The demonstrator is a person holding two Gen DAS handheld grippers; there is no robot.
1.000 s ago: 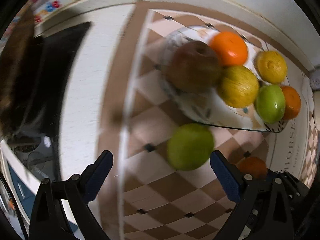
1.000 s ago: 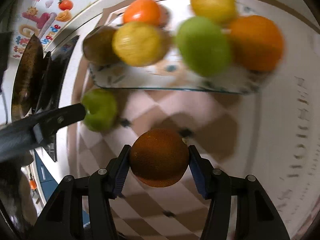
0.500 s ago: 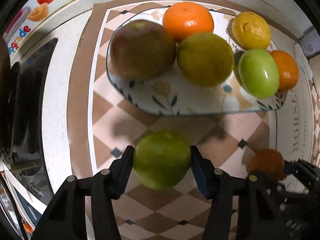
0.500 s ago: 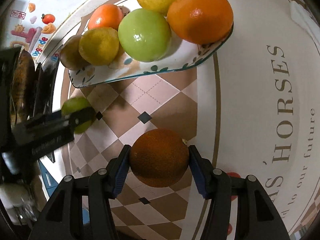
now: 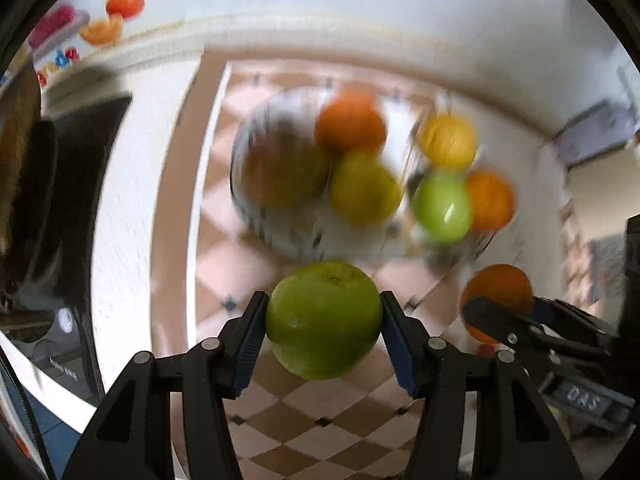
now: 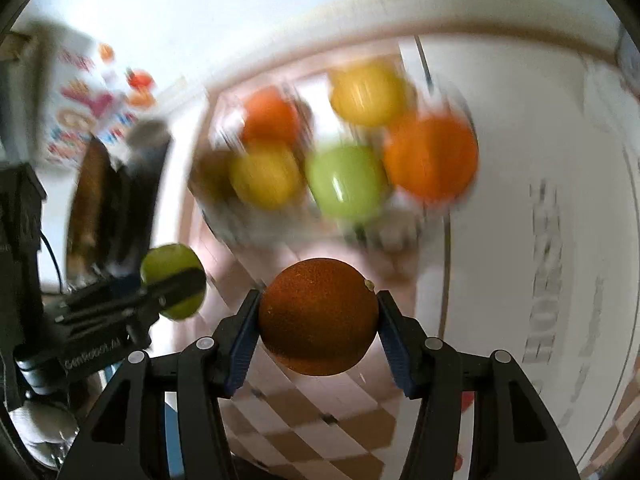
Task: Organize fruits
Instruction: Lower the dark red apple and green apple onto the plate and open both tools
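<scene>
Clamped dead centre in left claw (image 5: pixel 323 320): green apple (image 5: pixel 324 318), both pads pressed to its sides, stem dimple up and slightly away from camera, raised off the checkered bench cloth (image 5: pixel 248 264). Gripped likewise in right claw (image 6: pixel 318 318): dark orange (image 6: pixel 318 316), round, no long axis. Beyond, blurred: fruit plate (image 5: pixel 256 216).

**Black two-finger tools, blue pads, silver screws**

Left gripper (image 5: pixel 323 340): matte black angular arms with triangular cut-outs behind the fingers, ribbed blue pads (image 5: pixel 249 346) on the inner faces, round silver screws at the pivots behind the pads. Right gripper (image 6: pixel 318 338): same black build, same blue pads (image 6: pixel 241 344), same silver screws. White lettering on each black housing behind the fingers, blurred. Thin black cable beside the left housing.
</scene>
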